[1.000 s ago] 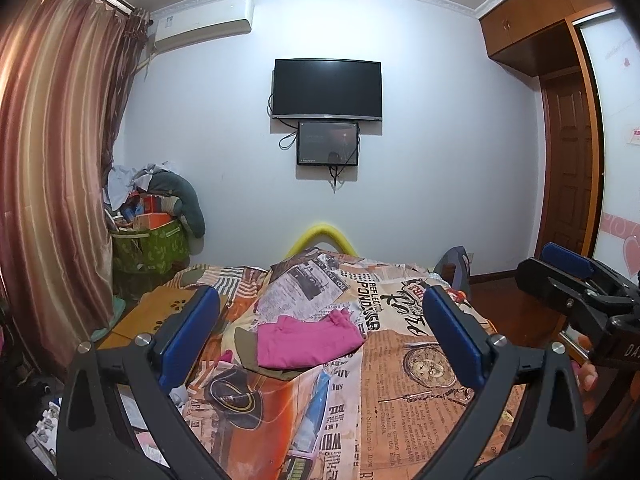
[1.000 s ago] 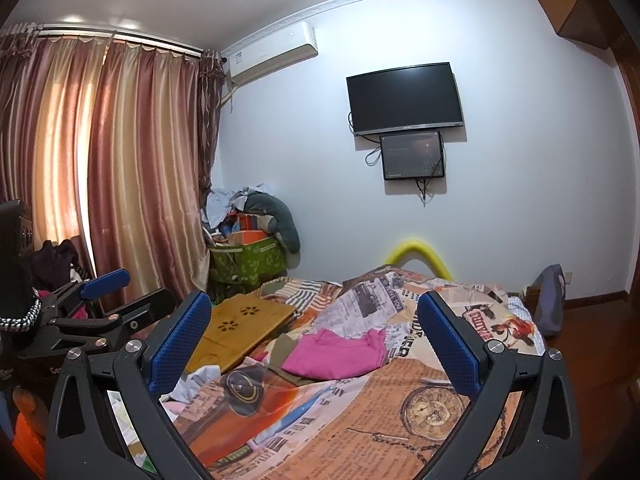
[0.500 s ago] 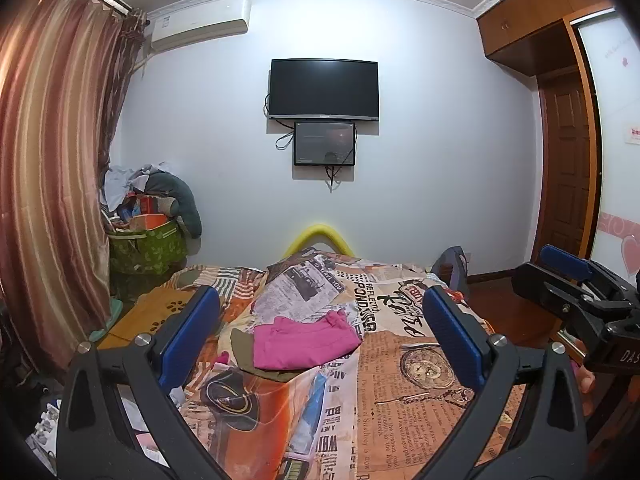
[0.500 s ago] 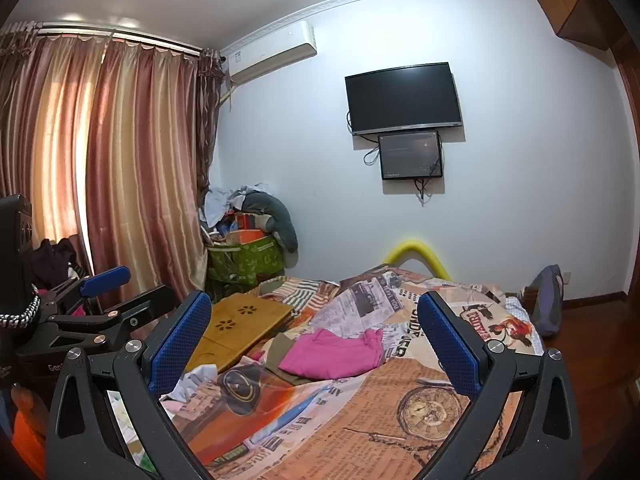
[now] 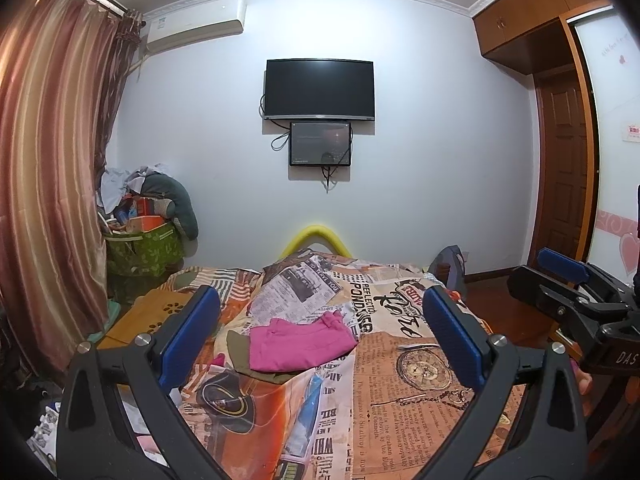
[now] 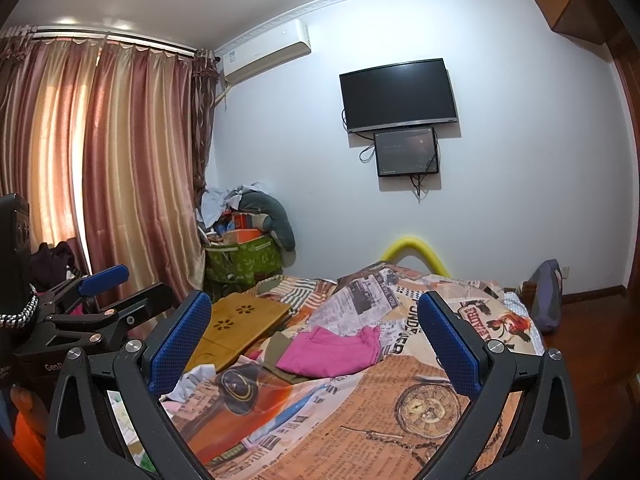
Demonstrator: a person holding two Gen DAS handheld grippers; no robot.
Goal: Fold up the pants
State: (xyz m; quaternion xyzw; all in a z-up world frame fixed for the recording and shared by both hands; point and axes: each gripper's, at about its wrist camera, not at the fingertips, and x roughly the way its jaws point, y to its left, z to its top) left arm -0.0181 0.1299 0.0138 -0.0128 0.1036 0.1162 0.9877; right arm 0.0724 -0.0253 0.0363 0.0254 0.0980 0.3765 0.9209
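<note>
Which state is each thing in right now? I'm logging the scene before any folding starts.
Left tongs: open, holding nothing.
Right tongs: open, holding nothing.
Pink pants: lying on the bed, loosely bunched, untouched.
Olive garment: lying partly under the pink pants.
TV: screen dark.
Small screen: dim.
Curtains: drawn shut.
Door: closed.

Bedspread [image 5: 384, 364]: "REFLECTO", "PONDSSER"; right gripper [image 5: 560, 280]: "DAS".

A dark television [image 5: 320, 89] hangs on the pale wall; a smaller screen [image 5: 320, 144] just below it; an air conditioner [image 5: 195, 24] upper left of it; striped curtains [image 5: 48, 184] far left; a wooden door [image 5: 566, 176] right.
</note>
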